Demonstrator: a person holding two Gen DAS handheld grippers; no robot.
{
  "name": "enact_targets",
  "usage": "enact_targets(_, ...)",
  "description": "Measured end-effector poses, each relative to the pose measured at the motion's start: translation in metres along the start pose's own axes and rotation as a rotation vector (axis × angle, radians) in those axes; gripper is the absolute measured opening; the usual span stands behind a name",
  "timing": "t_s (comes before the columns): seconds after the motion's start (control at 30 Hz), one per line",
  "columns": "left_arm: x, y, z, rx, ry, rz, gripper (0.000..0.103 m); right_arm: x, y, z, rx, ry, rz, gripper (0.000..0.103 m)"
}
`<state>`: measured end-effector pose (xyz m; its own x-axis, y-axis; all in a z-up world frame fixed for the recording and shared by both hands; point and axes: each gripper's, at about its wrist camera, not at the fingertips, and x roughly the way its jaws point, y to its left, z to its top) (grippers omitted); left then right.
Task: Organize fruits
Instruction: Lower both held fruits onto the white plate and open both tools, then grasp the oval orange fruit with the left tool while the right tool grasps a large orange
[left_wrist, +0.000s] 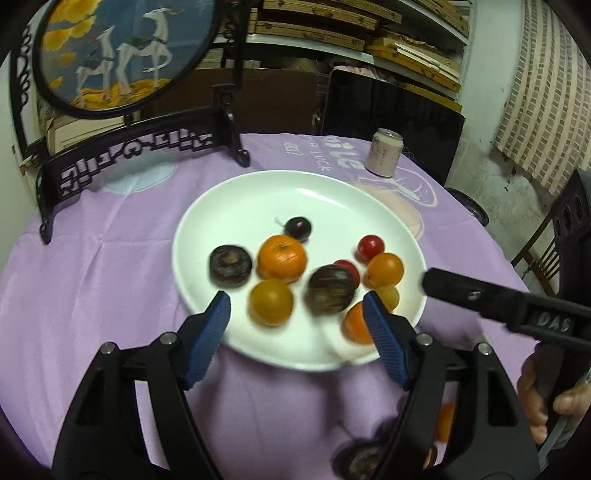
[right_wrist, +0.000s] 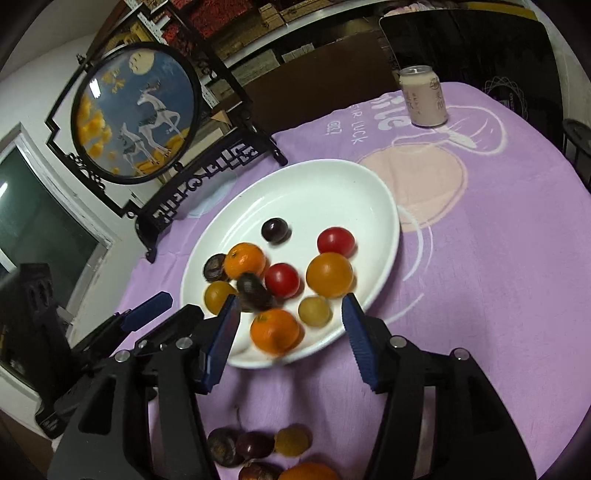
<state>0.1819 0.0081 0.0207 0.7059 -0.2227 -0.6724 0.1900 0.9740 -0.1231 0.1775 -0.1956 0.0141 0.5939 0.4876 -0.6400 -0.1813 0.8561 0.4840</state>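
Left wrist view has the left gripper (left_wrist: 297, 321) hanging over the near rim of the white plate (left_wrist: 332, 192), blue pads spread wide with nothing pinched between them. A dark round fruit (left_wrist: 330, 290) sits blurred in the gap between the pads, down on the plate, beside a yellow-orange one (left_wrist: 271, 302). Further in there's a mandarin (left_wrist: 282, 262), a flat dark chestnut-looking thing (left_wrist: 231, 266), a dark cherry (left_wrist: 297, 229) and a red tomato (left_wrist: 370, 248).

Over on the right wrist camera, the right gripper (right_wrist: 290, 321) is parted too, gripping nothing, with a blurry orange mandarin (right_wrist: 275, 329) lying on the plate (right_wrist: 314, 181) right between its pads. A pale yellow fruit (right_wrist: 314, 311) is just beside that one.

Not everything is on the plate though: a little cluster of loose fruit (right_wrist: 255, 445) is on the purple tablecloth (right_wrist: 480, 277) close to the person, below the right gripper.

Far side of the table has a drink can (right_wrist: 424, 96) standing upright, and a round deer screen in a black frame (right_wrist: 135, 114) off to the left of the plate. A hand (left_wrist: 543, 402) shows at the right edge of the left view.
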Motion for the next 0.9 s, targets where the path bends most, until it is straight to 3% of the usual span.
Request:
enact_targets(0.13,-0.009,0.014,-0.018,-0.031,0.009,0.055,0.091,-0.010,-0.001,-0.019,0.000,0.017,0.010,0.059)
enact_targets(0.27,-0.015,0.026,-0.043,-0.057,0.051,0.091,0.091,-0.015,-0.001,-0.041,-0.017,0.047,0.008,0.060)
enact_targets(0.4,-0.034,0.031,-0.061,-0.053,0.044,0.149,0.096,-0.024,-0.002,-0.060,-0.031,0.068,0.005,0.060)
enact_targets(0.57,-0.059,0.032,-0.078,-0.053,0.012,0.135,0.099,-0.042,-0.014,-0.074,0.007,0.046,0.022,0.063)
enact_targets(0.9,-0.079,0.005,-0.110,0.082,0.016,0.139,0.099,-0.044,-0.020,-0.085,0.040,0.082,0.048,0.064)
